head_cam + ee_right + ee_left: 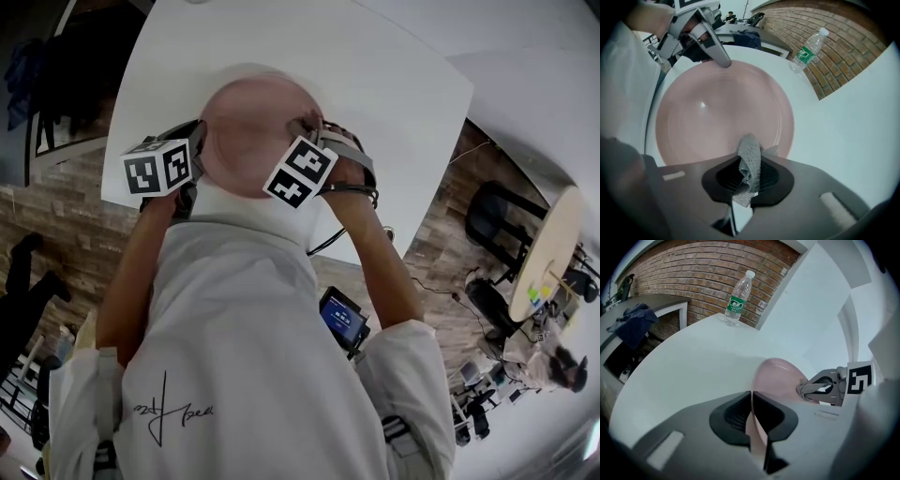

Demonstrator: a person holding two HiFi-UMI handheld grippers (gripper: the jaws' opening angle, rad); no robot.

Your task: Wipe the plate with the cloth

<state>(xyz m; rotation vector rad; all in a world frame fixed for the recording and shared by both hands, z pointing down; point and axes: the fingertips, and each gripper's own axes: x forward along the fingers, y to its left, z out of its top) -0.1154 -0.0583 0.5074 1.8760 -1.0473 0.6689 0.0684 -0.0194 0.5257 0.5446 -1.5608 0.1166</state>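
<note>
Left gripper view, left gripper (752, 404): jaws clamped on the rim of the pink plate (780, 378), which runs edge-on between them.
Right gripper (749, 176): pinching a bunched grey cloth (750, 154) at the plate's near rim.
Plate: over the white table (403, 84), between both grippers.
Handling: plate looks stiff, glossy and breakable, so grip the rim; cloth is limp.
</note>
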